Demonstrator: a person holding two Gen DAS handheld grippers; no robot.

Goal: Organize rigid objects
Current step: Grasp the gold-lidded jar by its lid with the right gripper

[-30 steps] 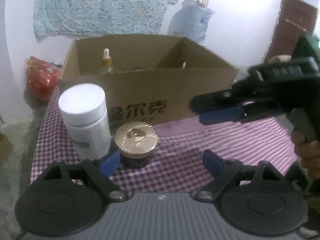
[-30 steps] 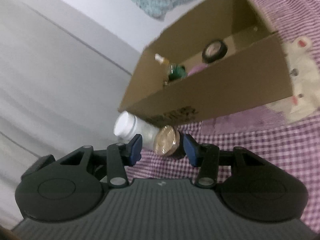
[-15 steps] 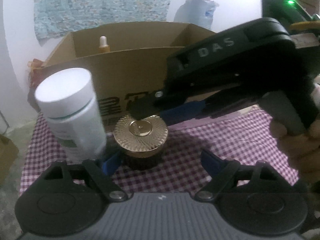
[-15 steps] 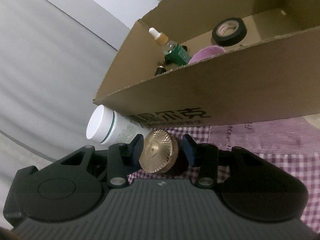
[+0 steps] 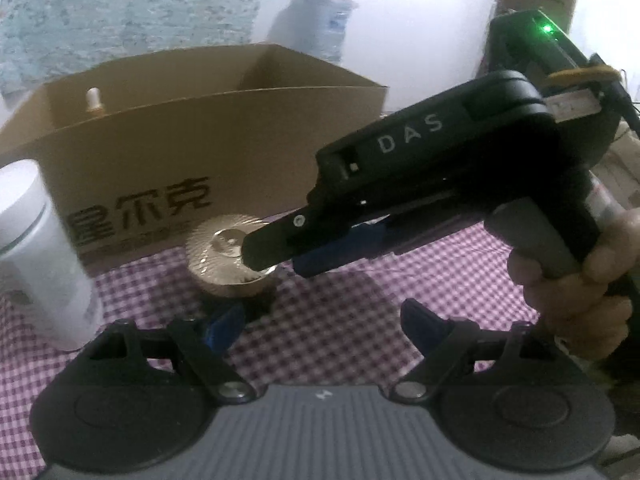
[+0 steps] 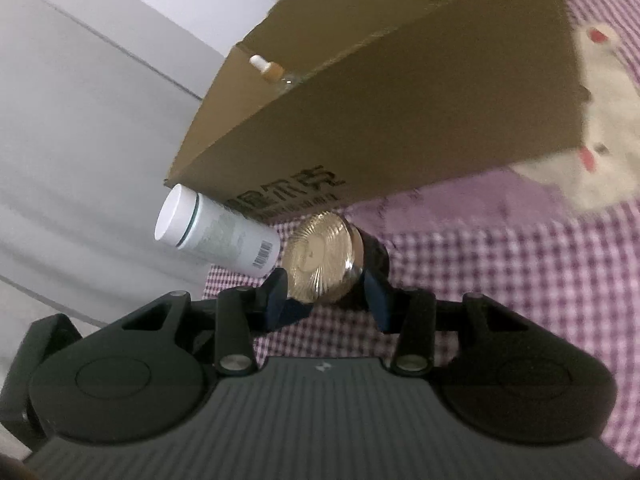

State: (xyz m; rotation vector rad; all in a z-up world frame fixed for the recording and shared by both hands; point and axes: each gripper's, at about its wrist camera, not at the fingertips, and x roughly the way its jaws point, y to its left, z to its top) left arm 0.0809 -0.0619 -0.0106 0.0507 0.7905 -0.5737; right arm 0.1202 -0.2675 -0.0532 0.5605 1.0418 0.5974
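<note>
A dark jar with a ribbed gold lid (image 5: 228, 256) (image 6: 320, 256) stands on the checked cloth in front of a cardboard box (image 5: 208, 136) (image 6: 400, 120). My right gripper (image 6: 326, 296) has its blue pads on both sides of the jar; in the left wrist view (image 5: 280, 248) it reaches in from the right over the lid. A white bottle (image 5: 36, 248) (image 6: 212, 236) stands just left of the jar. My left gripper (image 5: 320, 324) is open and empty, close in front of the jar.
The box holds a dropper bottle (image 5: 94, 100) (image 6: 266, 68). A white plush toy (image 6: 600, 120) lies right of the box. A patterned cloth (image 5: 120, 8) hangs on the wall behind. The table's left edge is near the white bottle.
My right gripper has come in from the right and lowered around the gold-lidded jar, its pads now against the jar's sides. The left gripper stayed open and shifted slightly.
</note>
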